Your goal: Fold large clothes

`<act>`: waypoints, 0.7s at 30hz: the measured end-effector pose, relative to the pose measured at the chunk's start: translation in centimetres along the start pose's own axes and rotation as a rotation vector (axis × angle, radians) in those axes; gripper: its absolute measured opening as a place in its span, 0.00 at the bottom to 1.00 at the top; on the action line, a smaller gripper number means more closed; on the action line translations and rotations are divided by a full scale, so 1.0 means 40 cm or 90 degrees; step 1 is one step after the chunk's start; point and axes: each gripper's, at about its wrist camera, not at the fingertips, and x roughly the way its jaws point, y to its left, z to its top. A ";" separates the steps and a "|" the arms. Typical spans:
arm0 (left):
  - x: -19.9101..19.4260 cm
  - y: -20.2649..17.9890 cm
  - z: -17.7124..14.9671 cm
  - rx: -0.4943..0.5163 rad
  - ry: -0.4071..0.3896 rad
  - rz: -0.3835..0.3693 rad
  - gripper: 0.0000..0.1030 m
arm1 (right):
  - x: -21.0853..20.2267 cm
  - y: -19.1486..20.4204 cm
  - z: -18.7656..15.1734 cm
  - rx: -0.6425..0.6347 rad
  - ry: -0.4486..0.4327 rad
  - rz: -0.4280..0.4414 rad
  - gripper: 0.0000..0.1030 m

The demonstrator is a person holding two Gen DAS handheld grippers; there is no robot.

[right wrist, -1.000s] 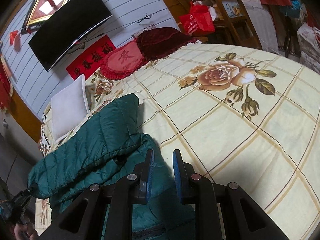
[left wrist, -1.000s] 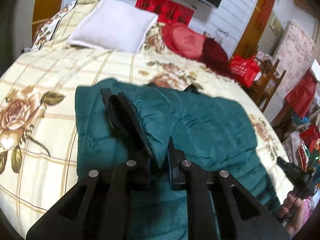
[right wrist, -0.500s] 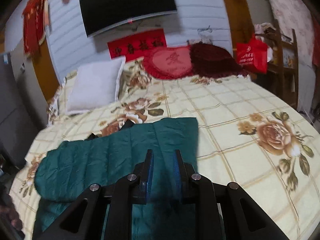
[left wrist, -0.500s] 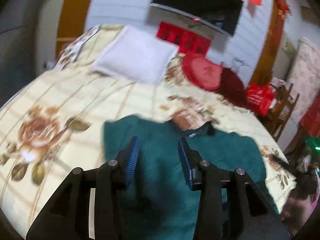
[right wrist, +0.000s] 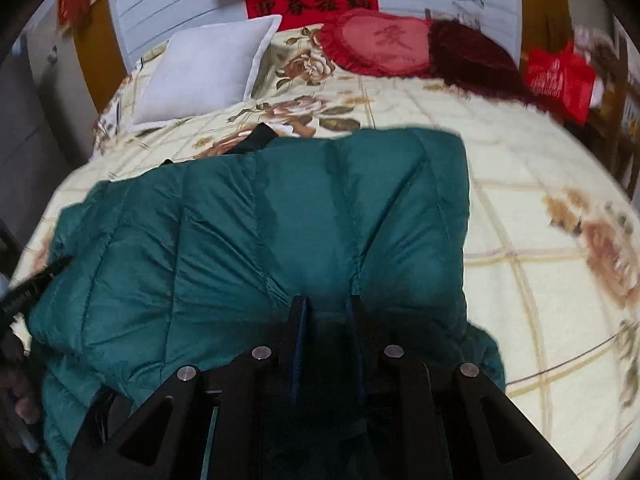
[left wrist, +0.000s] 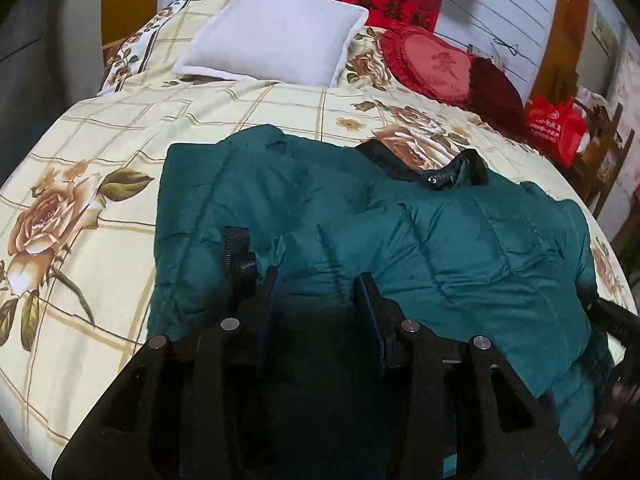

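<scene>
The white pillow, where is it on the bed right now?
The white pillow lies at the head of the bed, upper left in both wrist views, left of the red heart cushion and beyond the green jacket.

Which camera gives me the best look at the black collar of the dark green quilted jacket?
The left wrist view: the black collar lies unobstructed at the far edge of the dark green quilted jacket, its curve sharp. The right wrist view shows only a blurred black sliver of it past the jacket's far edge.

left gripper (left wrist: pixel 316 292): fingers apart, angled down | right gripper (right wrist: pixel 326 312): fingers apparently closed, angled down
</scene>
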 end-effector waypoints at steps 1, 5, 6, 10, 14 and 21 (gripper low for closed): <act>-0.002 0.013 -0.009 -0.003 -0.006 -0.013 0.38 | 0.002 -0.015 0.001 0.016 0.003 0.017 0.18; -0.020 0.038 -0.020 -0.030 -0.014 -0.051 0.37 | -0.004 -0.025 -0.004 0.016 0.002 0.040 0.18; -0.019 0.035 -0.018 -0.027 -0.012 -0.048 0.37 | -0.007 -0.024 -0.005 0.017 -0.002 0.044 0.18; -0.021 0.022 -0.014 -0.021 -0.015 -0.037 0.37 | -0.047 -0.017 0.024 0.036 -0.035 0.041 0.18; -0.025 0.021 -0.014 -0.020 -0.016 -0.036 0.37 | -0.078 0.005 0.133 0.041 -0.112 -0.020 0.21; -0.027 0.019 -0.017 -0.018 -0.012 -0.045 0.37 | 0.154 -0.026 0.211 -0.013 0.039 -0.108 0.21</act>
